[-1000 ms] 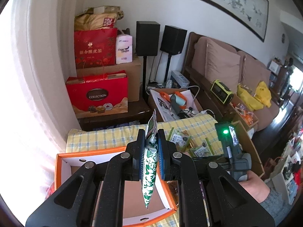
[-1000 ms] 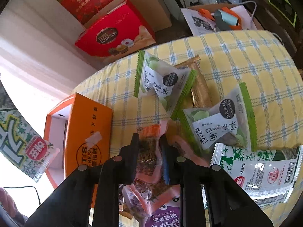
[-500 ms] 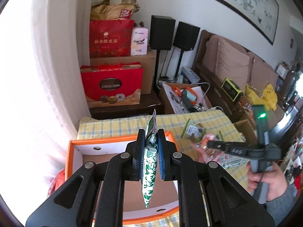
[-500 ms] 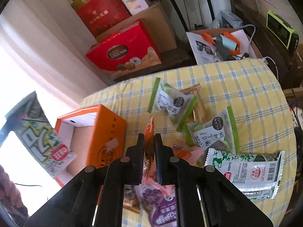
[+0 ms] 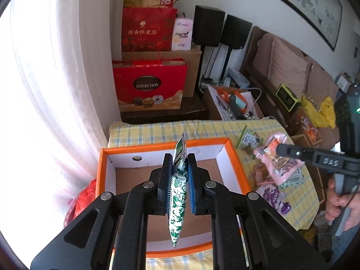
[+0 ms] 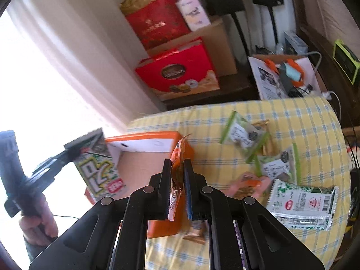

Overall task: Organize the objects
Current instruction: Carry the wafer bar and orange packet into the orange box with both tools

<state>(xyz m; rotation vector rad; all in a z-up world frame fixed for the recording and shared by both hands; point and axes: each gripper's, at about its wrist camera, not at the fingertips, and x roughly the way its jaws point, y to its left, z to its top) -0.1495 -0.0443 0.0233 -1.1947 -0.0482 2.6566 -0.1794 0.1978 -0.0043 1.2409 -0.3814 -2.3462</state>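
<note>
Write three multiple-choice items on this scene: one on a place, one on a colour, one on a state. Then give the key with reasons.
1. Where does the green-and-white snack packet hang?
A. over the open orange box
B. on the sofa
C. on the speakers

2. What colour is the checked tablecloth?
A. red
B. yellow
C. black

3. What is the right gripper doing?
A. standing open and empty
B. lying on the table
C. shut on a pink-and-orange snack packet

Key: A, the box's bare floor shows behind the packet; B, yellow with pale blue lines; C, both pads pinch the packet in the air.
</note>
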